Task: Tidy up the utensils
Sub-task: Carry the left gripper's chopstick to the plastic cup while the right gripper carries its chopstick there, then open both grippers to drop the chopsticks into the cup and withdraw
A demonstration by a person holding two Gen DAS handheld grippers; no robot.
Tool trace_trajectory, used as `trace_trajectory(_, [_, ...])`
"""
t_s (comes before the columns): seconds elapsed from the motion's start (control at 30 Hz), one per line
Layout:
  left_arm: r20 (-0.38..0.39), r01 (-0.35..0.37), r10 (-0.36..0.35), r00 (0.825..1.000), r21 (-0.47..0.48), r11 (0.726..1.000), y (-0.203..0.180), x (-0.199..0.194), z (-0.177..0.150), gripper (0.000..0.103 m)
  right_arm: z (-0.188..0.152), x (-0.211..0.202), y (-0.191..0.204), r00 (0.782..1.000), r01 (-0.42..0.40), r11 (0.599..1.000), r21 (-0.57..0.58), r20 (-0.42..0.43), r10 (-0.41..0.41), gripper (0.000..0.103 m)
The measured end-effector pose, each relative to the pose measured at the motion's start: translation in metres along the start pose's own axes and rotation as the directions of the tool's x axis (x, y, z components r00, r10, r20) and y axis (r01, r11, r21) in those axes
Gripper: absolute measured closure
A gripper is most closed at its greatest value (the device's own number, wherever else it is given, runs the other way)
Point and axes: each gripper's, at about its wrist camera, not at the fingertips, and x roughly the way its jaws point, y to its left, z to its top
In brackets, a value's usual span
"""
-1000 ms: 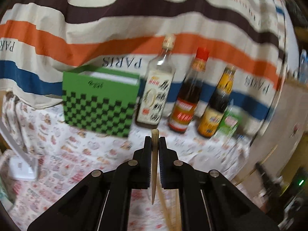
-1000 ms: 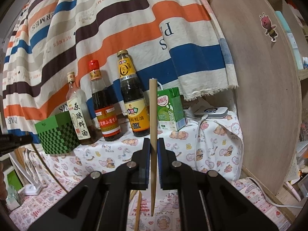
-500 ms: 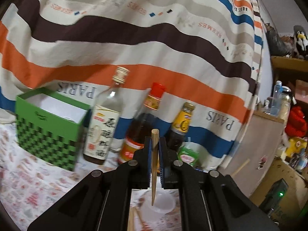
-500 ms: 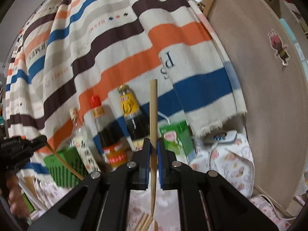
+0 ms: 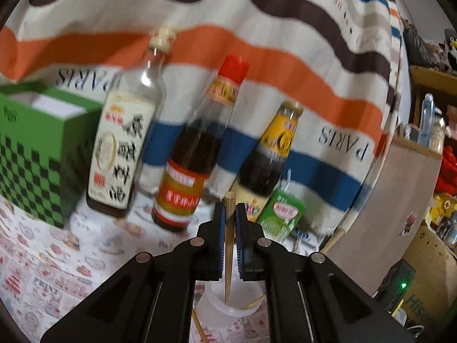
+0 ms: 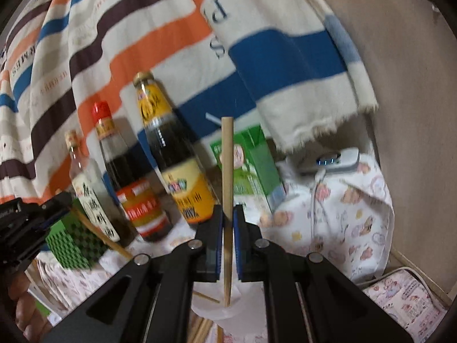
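"PARIS", mirrored, on striped cloth [image 5: 285,65]; "PRINT" on patterned tablecloth [image 5: 45,283]; bottle labels blurred, unreadable.

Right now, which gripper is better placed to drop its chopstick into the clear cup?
Left, narrowly. The left gripper holds its chopstick tip just over the clear cup; the right gripper looks similarly placed.

Three bottles [image 5: 122,154] [image 5: 194,154] [image 5: 268,157] stand in a row, with one green checkered box [image 5: 31,154] and one green carton [image 5: 281,214]. Two grippers [image 5: 229,214] [image 6: 228,217] each clamp one chopstick [image 5: 228,245] [image 6: 227,200]. One translucent cup [image 5: 231,303] is below.
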Motion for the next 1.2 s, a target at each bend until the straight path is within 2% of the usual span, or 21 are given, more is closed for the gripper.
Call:
trace_trajectory(0.13, [-0.048,0.002,-0.001,0.999,0.014,1.000,0.001,0.013,-0.018,0.097,-0.006,0.007,-0.007,0.999,-0.014,0.999,0.034,-0.037,0.016,0.096])
trace_trajectory(0.27, [-0.070,-0.006,0.009,0.997,0.046,0.999,-0.004,0.018,-0.030,0.097,-0.009,0.010,-0.005,0.999,-0.006,1.000,0.016,-0.052,0.007,0.096])
trace_trajectory(0.4, [-0.102,-0.004,0.006,0.995,0.020,1.000,0.000,0.026,-0.037,0.097,-0.011,0.011,0.000,0.998,-0.001,1.000,-0.019,-0.061,0.000,0.096])
trace_trajectory(0.57, [-0.108,-0.033,0.039,0.993,0.057,0.998,0.002,0.030,-0.041,0.097,-0.013,0.016,-0.001,0.997,0.006,1.000,-0.020,-0.083,-0.007,0.096])
trace_trajectory(0.7, [-0.137,-0.024,0.034,0.990,0.076,0.997,0.001,0.031,-0.044,0.097,-0.014,0.017,-0.005,0.996,0.022,1.000,-0.010,-0.083,-0.022,0.096])
trace_trajectory(0.77, [-0.121,-0.055,0.069,0.990,0.115,0.992,-0.004,0.030,-0.045,0.096,-0.013,0.017,-0.006,0.996,0.026,1.000,-0.004,-0.086,-0.026,0.094])
trace_trajectory(0.83, [-0.115,-0.067,0.084,0.990,0.143,0.987,-0.006,0.030,-0.046,0.087,-0.013,0.018,-0.008,0.995,0.025,1.000,0.001,-0.092,-0.025,0.085])
trace_trajectory(0.87, [-0.114,-0.068,0.086,0.990,0.150,0.986,-0.006,0.029,-0.046,0.082,-0.012,0.018,-0.008,0.995,0.025,1.000,0.001,-0.095,-0.025,0.073])
trace_trajectory(0.9, [-0.110,-0.075,0.093,0.990,0.160,0.984,-0.006,0.028,-0.045,0.068,-0.012,0.018,-0.008,0.995,0.027,1.000,-0.002,-0.100,-0.027,0.063])
trace_trajectory(0.93, [-0.097,-0.089,0.107,0.990,0.173,0.981,-0.006,0.026,-0.044,0.052,-0.012,0.018,-0.006,0.994,0.031,0.999,-0.010,-0.108,-0.031,0.044])
trace_trajectory(0.97, [-0.072,-0.115,0.130,0.989,0.190,0.975,-0.006,0.022,-0.043,0.045,-0.013,0.018,-0.004,0.993,0.033,0.999,-0.028,-0.115,-0.036,0.039])
trace_trajectory(1.0, [-0.051,-0.135,0.148,0.988,0.205,0.969,-0.005,0.017,-0.042,0.033,-0.013,0.018,0.000,0.992,0.031,0.998,-0.050,-0.121,-0.037,0.039])
trace_trajectory(1.03, [-0.033,-0.152,0.164,0.986,0.230,0.961,-0.004,0.012,-0.040,0.025,-0.012,0.018,0.002,0.991,0.027,0.997,-0.067,-0.127,-0.035,0.037])
trace_trajectory(1.17, [0.024,-0.216,0.219,0.975,0.299,0.929,0.007,-0.011,-0.030,0.014,-0.014,0.013,0.014,0.985,0.006,0.993,-0.121,-0.168,-0.026,0.026])
trace_trajectory(1.2, [0.039,-0.235,0.235,0.971,0.314,0.920,0.010,-0.018,-0.028,0.009,-0.015,0.011,0.015,0.985,0.004,0.992,-0.125,-0.173,-0.026,0.025])
